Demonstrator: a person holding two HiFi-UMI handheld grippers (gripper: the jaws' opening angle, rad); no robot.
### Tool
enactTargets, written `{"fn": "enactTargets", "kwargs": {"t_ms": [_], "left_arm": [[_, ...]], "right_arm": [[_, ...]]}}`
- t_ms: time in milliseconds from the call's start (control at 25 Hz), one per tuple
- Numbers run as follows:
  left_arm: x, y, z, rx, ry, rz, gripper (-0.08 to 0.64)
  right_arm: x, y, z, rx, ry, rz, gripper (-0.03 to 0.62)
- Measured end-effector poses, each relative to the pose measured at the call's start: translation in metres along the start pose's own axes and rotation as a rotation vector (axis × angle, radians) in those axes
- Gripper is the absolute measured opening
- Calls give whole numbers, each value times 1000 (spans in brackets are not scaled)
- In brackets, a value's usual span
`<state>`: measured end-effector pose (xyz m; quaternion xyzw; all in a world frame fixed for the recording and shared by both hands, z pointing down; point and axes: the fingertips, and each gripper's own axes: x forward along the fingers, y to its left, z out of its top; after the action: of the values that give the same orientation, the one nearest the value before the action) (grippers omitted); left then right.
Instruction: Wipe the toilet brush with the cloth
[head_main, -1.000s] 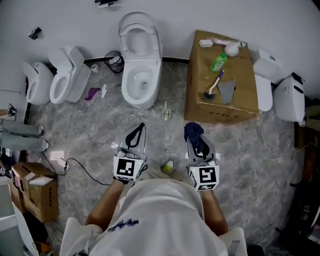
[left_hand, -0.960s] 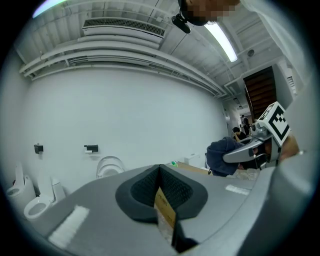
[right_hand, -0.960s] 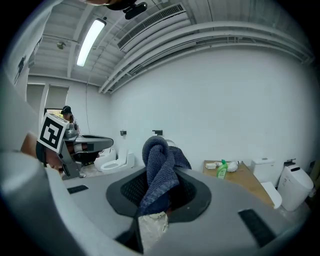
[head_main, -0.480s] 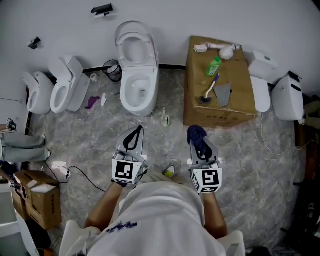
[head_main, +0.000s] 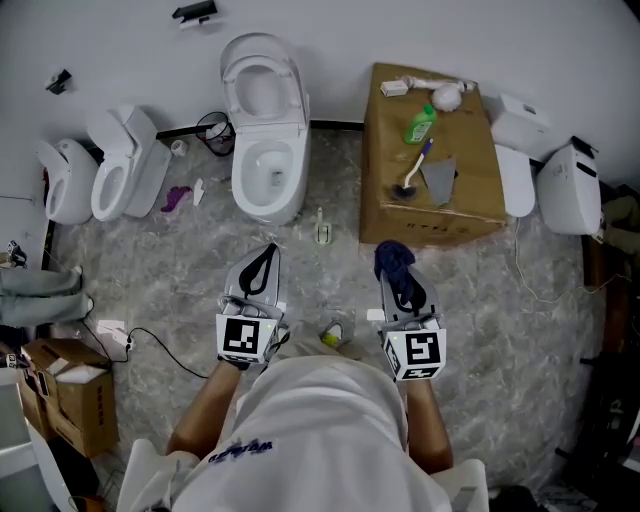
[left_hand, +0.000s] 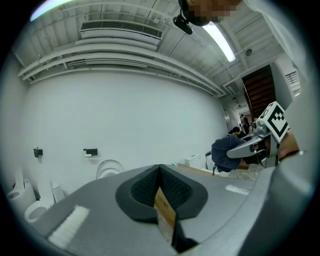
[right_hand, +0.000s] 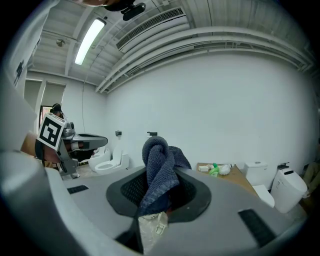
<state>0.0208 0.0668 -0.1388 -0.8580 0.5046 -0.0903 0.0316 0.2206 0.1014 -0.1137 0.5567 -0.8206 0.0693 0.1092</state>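
Right claw (head_main: 402, 292) tight on bunched dark-blue cloth (right_hand: 159, 160); left claw (head_main: 263, 264) pressed together

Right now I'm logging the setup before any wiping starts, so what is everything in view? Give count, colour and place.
toilet brush: 1, blue handle, lying on the cardboard box
cardboard box: 1, brown, right of the open toilet
bottle: 1, green, on the box
sheet: 1, grey, on the box beside the brush
open toilet: 1, white, against the far wall
other toilets: 2, white, left of the open one
white units: 2, white, right of the box
purple item: 1, purple, floor left of the open toilet
small box: 1, brown, floor at lower left
cloth: 1, dark blue, in the right gripper
left hand-held gripper: 1, grey, shut, empty
right hand-held gripper: 1, grey, shut on the cloth
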Motion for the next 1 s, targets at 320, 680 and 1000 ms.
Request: {"fn": "enactTargets", "kwargs": {"t_ms": [320,680,1000], "left_arm": [[5,-9,12,-7,-35,-16,2],[6,-3,0,-5,8,-22,2],[7,-9,-2,-1,13,-49,2]], "right_arm": [[4,4,0,2,5,15,97],[6,4,-2,5,18,6,97],[6,7,-8,10,33,6,97]]}}
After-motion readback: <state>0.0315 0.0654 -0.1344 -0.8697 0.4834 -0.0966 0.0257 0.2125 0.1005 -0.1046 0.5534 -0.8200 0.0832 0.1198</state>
